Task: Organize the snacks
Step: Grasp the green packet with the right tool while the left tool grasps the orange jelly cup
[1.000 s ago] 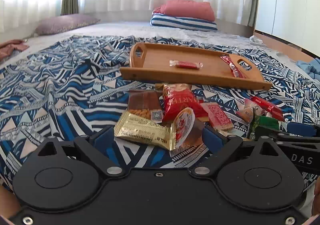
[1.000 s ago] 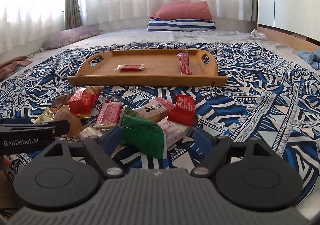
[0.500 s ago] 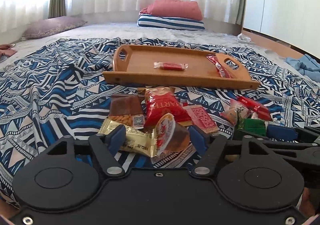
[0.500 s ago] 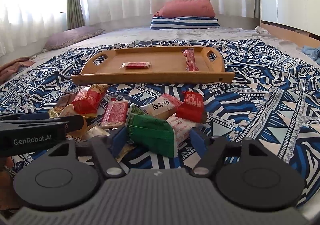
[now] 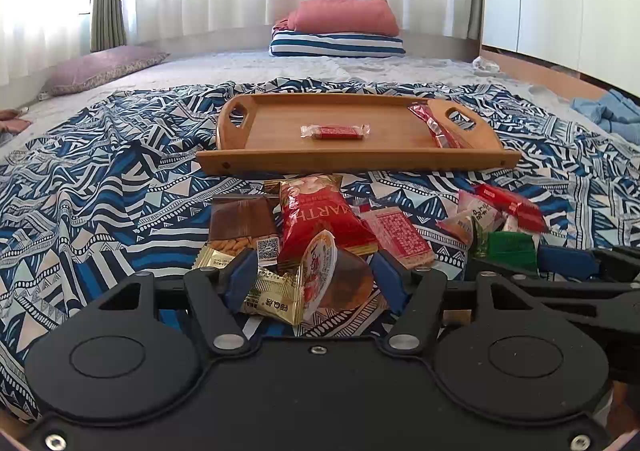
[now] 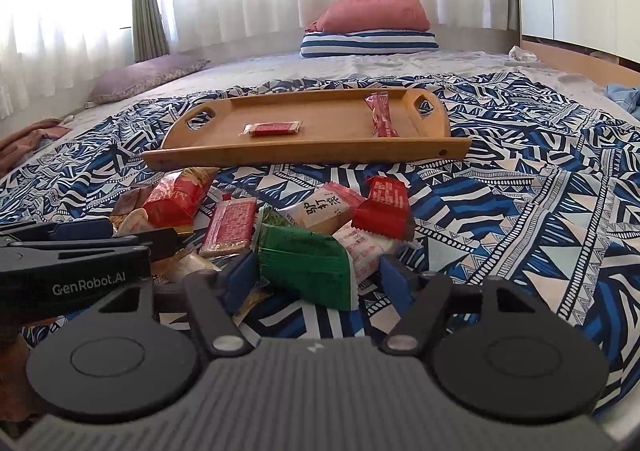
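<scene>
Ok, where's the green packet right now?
In the right wrist view, the green packet lies on the bedspread between the closing right gripper jaws, at the pile's near edge.

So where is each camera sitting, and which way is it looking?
Left wrist: sits on the left tool, looking along its closing fingers at a gold packet and jelly cup between them; the right tool shows at right.
Right wrist: sits on the right tool, fingers closing around a green packet; the left tool shows at left.
Both share the wooden tray on the patterned blanket.
</scene>
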Available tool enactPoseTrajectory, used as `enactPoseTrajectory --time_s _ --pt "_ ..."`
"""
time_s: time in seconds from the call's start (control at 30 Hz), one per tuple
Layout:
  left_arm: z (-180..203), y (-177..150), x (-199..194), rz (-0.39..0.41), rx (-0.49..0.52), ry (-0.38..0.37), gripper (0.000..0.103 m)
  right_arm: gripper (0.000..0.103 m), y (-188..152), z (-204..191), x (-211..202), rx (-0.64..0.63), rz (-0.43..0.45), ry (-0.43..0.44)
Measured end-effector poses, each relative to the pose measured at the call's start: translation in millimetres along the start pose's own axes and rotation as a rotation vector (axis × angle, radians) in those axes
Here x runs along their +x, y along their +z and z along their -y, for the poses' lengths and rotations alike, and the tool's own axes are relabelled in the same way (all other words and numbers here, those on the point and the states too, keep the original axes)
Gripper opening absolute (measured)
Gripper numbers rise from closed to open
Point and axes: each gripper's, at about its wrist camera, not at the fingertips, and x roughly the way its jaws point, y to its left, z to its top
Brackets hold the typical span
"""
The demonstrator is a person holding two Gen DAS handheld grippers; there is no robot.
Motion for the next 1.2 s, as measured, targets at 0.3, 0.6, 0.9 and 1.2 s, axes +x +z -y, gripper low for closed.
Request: enactPoseTrajectory --time_s 0.3,0.6,0.9,1.2 --pt "5.2 -3.8 -9.4 0.002 0.022 -0.065 0.032 0.053 -1.5 3.7 -6.0 0.024 0.009 0.001" --pt "2.2 -8.7 5.1 -0.033 0.027 -0.052 0.041 0.052 -1.1 5.7 -10.1 0.024 0.008 0.002" --pt "4.3 -4.0 0.3 0.002 0.052 -0.051 0.033 0.049 0.4 7.5 -14.7 0.033 0.009 0.0" --pt "3.0 2.9 -7.8 -0.005 0.033 -0.06 0.033 0.047 7.6 4.5 -23.5 0.039 0.042 0.005"
